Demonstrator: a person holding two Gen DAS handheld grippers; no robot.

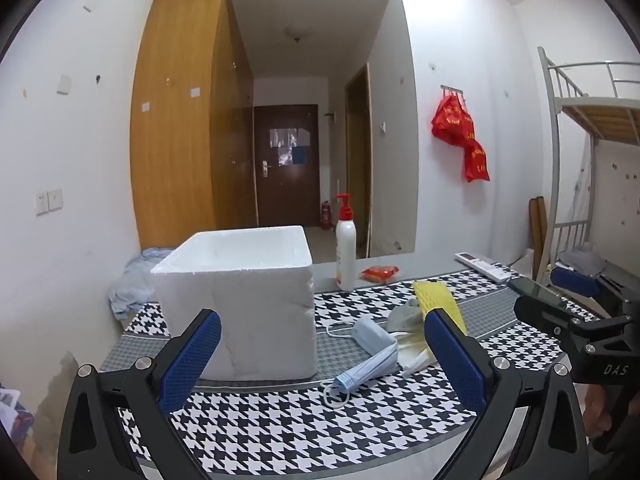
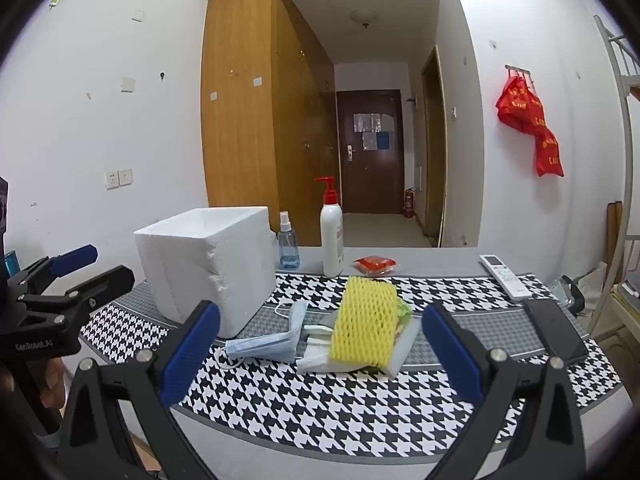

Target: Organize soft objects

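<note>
A white foam box (image 1: pixel 240 300) (image 2: pixel 204 268) stands open on the houndstooth cloth (image 1: pixel 300 428) (image 2: pixel 320 396). To its right lies a pile of soft things: blue face masks (image 1: pixel 368 364) (image 2: pixel 272 344), a yellow foam net (image 1: pixel 438 300) (image 2: pixel 366 320), white tissue (image 2: pixel 316 356) and a white foam pad (image 2: pixel 404 344). My left gripper (image 1: pixel 320 356) is open and empty, just before the box and masks; it also shows at the left of the right wrist view (image 2: pixel 86 270). My right gripper (image 2: pixel 320 344) is open and empty before the pile; it also shows in the left wrist view (image 1: pixel 560 292).
A pump bottle (image 1: pixel 346 248) (image 2: pixel 332 236), a blue spray bottle (image 2: pixel 288 246) and a red packet (image 1: pixel 380 273) (image 2: pixel 374 264) stand behind. A remote (image 2: pixel 506 276) (image 1: pixel 484 266) and a phone (image 2: pixel 556 330) (image 1: pixel 534 290) lie right. Bunk bed (image 1: pixel 580 140) at far right.
</note>
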